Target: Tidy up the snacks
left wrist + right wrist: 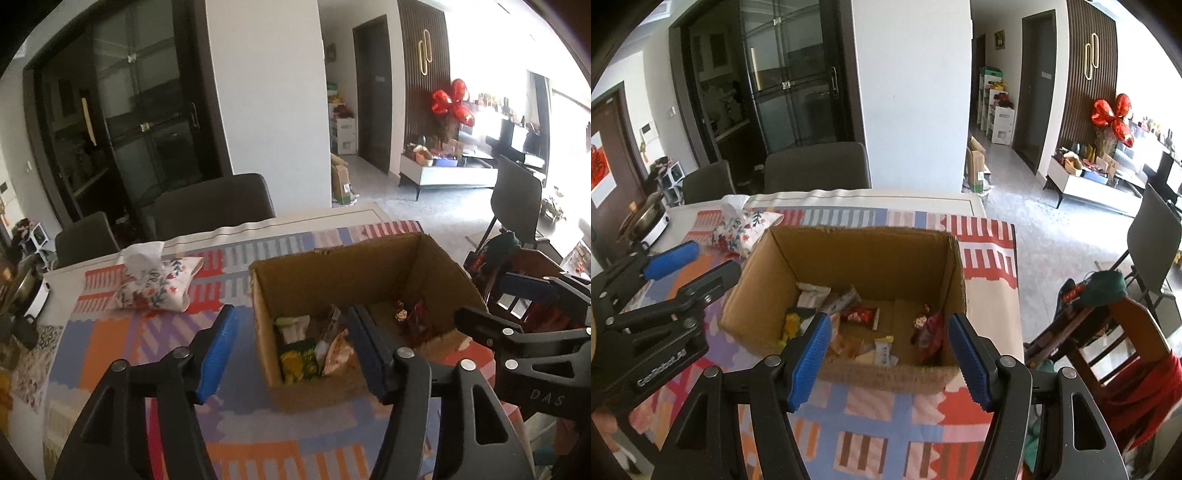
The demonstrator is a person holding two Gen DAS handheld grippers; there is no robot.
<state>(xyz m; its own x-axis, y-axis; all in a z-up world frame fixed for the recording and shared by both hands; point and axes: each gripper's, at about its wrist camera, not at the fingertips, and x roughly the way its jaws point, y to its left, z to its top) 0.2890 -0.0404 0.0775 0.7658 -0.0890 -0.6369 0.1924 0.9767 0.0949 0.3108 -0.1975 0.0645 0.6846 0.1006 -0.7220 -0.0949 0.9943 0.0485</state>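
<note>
An open cardboard box (332, 254) (857, 232) stands on the patterned tablecloth. Inside lie several snack packets: a green-yellow one (297, 360), an orange one (338, 354), a red one (858, 315), a dark red one (929, 332) and a small white one (884, 350). My left gripper (291, 350) hovers over the box's near-left corner, open, with nothing between its blue pads. My right gripper (890, 354) hangs over the box's near wall, also open and empty. Each gripper shows in the other's view: the right (495, 302) and the left (698, 267).
A floral tissue pouch (155, 288) (742, 227) lies behind the box to the left. A pot (646, 218) sits at the table's far left corner. Dark chairs (816, 166) stand behind the table. A wooden chair draped with red cloth (1137, 387) is close on the right.
</note>
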